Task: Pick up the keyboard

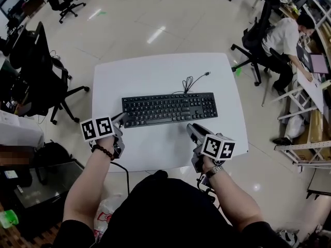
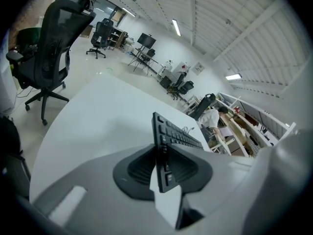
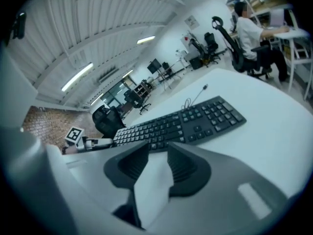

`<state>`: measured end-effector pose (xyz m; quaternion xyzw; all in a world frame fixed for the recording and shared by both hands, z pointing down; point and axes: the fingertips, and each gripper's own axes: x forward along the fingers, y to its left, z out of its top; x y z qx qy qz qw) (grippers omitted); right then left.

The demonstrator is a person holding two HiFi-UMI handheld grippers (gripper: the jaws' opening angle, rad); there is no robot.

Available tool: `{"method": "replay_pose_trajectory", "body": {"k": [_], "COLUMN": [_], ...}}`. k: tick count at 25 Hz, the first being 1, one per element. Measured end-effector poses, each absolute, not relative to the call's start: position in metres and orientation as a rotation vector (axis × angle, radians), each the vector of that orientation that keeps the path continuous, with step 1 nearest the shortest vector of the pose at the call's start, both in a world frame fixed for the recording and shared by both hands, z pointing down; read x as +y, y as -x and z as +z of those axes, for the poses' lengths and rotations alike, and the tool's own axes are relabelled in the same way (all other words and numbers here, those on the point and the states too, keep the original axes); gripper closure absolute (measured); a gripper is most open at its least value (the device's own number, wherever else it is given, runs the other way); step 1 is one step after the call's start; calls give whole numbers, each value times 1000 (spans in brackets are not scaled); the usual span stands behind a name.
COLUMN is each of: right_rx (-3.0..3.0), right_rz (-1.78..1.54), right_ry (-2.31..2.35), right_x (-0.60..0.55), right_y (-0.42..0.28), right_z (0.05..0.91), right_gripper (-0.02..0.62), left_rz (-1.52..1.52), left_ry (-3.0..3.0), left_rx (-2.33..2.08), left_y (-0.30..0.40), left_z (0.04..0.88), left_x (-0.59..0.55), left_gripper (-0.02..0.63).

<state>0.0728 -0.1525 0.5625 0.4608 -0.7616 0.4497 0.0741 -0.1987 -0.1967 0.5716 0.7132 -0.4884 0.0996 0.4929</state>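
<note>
Keyboard: black, mid-frame on white table, cable behind it.
Left gripper: clamped on the left end to lift it; that end is possibly raised.
Right gripper: jaws parted, empty, just short of the near edge, placed to grip.

Noted: black keyboard, white table. My left gripper and right gripper are grey, both bearing black-and-white square markers. Pale beige floor.

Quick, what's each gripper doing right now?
Left gripper: closed on the left end of the keyboard.
Right gripper: open, nothing between its fingers, keyboard just ahead.
</note>
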Motion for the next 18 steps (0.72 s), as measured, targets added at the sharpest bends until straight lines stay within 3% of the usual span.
{"method": "replay_pose_trajectory", "body": {"k": [7, 18], "right_rx": [-2166, -2214], "right_rz": [1970, 2296], "right_ry": [-1478, -1646], "right_x": [-159, -213], "right_y": [-89, -103], "right_z": [619, 645], "right_gripper": [365, 365], "left_rz": [257, 285], "left_ry": [-1760, -1762], "left_rx": [-1183, -1188], "left_y": [192, 187], "left_z": [551, 543], "left_x": [-197, -194], "left_gripper": [526, 528]}}
